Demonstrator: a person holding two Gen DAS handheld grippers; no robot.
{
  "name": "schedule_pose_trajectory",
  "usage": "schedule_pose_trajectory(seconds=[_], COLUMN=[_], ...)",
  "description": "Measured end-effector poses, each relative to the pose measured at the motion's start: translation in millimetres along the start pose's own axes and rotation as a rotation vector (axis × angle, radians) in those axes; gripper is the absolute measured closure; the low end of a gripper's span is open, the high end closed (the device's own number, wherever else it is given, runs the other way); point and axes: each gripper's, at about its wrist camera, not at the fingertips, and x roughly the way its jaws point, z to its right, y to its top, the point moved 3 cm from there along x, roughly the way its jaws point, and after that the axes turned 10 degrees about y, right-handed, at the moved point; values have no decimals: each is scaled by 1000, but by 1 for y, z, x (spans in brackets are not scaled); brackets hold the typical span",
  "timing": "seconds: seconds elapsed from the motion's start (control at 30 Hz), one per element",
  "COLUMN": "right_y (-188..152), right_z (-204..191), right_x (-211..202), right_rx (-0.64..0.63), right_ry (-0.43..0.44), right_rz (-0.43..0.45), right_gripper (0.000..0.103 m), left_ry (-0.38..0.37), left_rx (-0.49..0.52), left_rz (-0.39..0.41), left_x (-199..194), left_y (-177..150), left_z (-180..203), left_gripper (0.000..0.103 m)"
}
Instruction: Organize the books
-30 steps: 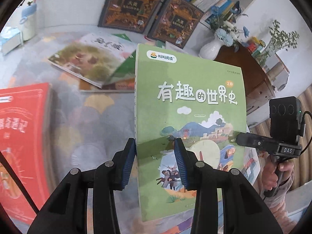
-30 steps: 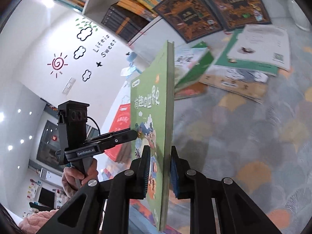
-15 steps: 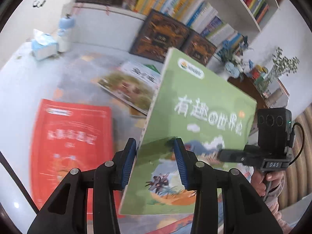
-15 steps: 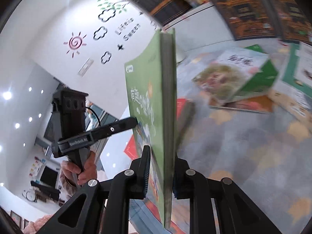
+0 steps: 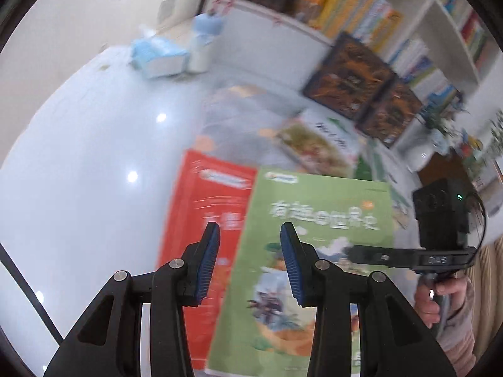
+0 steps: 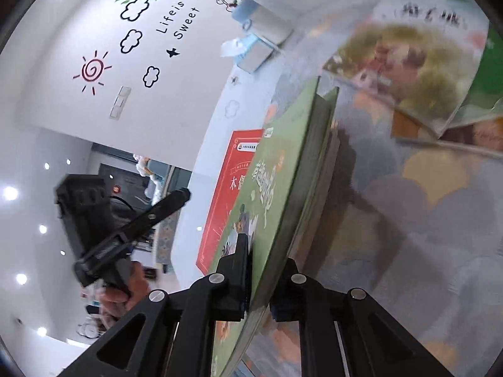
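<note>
Carrying the green book over the red book: right tongs just tightened, pinching its edge, left tongs spread, empty. Next, I reckon: squaring it on top.

Black claw, blue ribbed pads, silver screws

A green illustrated book is tilting over the right edge of a red book that is lying flat on the floor.
</note>
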Motion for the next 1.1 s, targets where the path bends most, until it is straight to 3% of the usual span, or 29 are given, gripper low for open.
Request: schedule_pose_trajectory(seconds=[0.27, 0.6, 0.7, 0.83, 0.9, 0.93, 0.97, 1.03, 1.1], right_y=[28, 35, 29, 24, 22, 20, 19, 17, 14], right_z=[-4, 1, -2, -16, -26, -32, -37, -38, -31], right_x=[38, 57, 58, 61, 63, 62, 61, 56, 44], right_rx=[3, 31, 14, -119, -165, -182, -191, -178, -143], right_ry=[26, 34, 22, -144, -175, -205, -253, -316, -291], right_rz=[-18, 7, 11, 7, -22, -28, -29, -44, -50], right_gripper=[93, 93, 92, 73, 47, 28, 21, 21, 21], left_ry=[89, 78, 112, 152, 192, 210, 224, 259, 241], left_rx=[-37, 66, 78, 65, 62, 60, 59, 63, 69], left_rz=[-9, -63, -59, -31, 1, 22, 38, 88, 129], left_x=[11, 28, 29, 23, 14, 8, 4, -11, -27], left_y=[-6, -6, -7, -4, -2, -1, 1, 1, -2], left_z=[-47, -26, -25, -30, -32, -31, -31, -25, -14], left_gripper=[66, 65, 64, 64, 64, 64, 64, 64, 64])
